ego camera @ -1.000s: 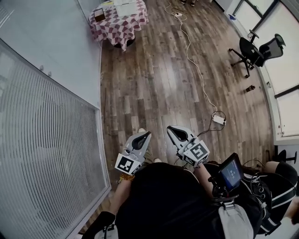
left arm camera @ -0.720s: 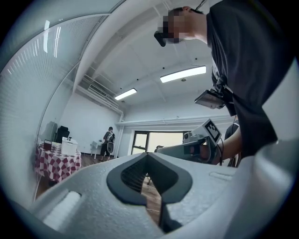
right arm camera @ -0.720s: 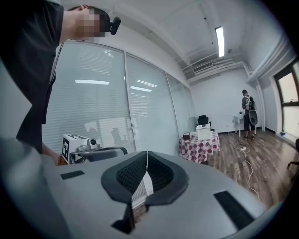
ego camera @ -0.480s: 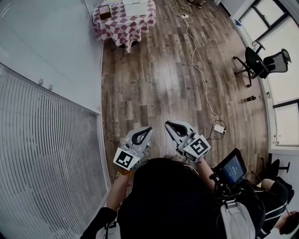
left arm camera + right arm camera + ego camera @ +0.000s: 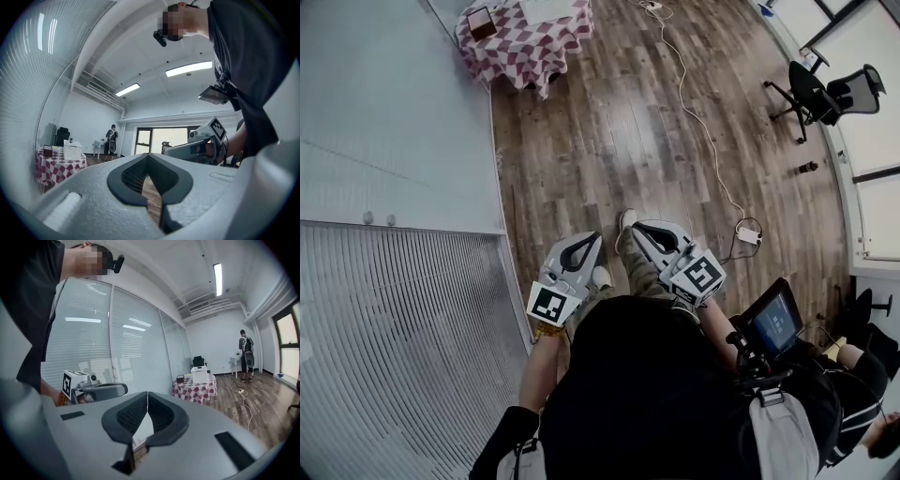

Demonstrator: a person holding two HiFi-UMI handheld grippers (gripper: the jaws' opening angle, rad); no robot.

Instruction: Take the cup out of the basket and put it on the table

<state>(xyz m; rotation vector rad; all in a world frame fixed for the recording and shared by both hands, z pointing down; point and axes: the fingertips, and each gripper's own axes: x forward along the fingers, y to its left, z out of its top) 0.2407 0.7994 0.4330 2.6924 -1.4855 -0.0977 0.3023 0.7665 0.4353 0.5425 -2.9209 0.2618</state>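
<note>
Your left gripper (image 5: 584,247) and right gripper (image 5: 645,231) sit low in the centre of the head view, side by side above the wooden floor (image 5: 619,131). Both have their jaws pressed together at the tips, with nothing between them. The basket (image 5: 199,375) stands on the checkered table (image 5: 525,52) at the upper left of the head view, well apart from both grippers, near a small brown box (image 5: 480,21). The cup is too small to make out
</note>
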